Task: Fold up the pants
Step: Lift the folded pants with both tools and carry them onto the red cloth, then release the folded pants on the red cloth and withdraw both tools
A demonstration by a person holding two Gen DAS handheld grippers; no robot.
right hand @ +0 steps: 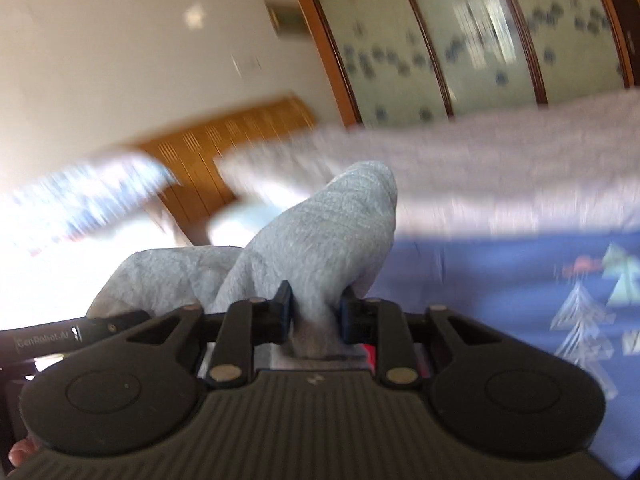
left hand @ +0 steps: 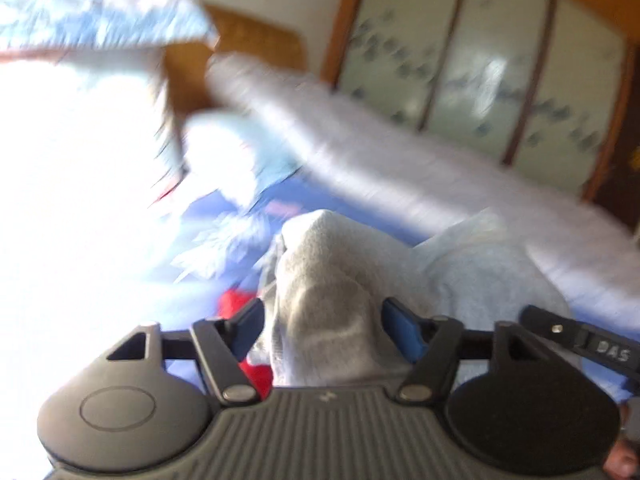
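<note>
In the left wrist view, the left tool [left hand: 324,332] has a thick bunch of the grey pants [left hand: 320,280] between its blue pads [left hand: 402,330]. The fabric fills the whole gap and rises ahead of the fingers in a rounded hump, so this tool looks clamped on the pants with its jaws set fairly wide. More grey cloth spreads off to the right of the tool, toward the other tool, whose dark arm [left hand: 580,344] shows at the right edge. Below lies the bed [left hand: 352,208] with its blue printed cover, and a pale blanket [left hand: 400,168] runs across behind. The room is badly blurred.

In the right wrist view, the right tool [right hand: 316,314] is closed on a narrower fold of the same pants [right hand: 320,236], which stand up in a peak just ahead of the fingers. The garment trails away to the left, toward the left tool's arm [right hand: 72,334]. The blue cover [right hand: 480,280] with tree prints lies to the right and beneath.

So the pants hang between the two tools, their long axis running side to side from one grip to the other, lifted off the bed. Each hand is equally near its own end; the coming move probably depends on keeping that span taut and level before laying it down.
</note>
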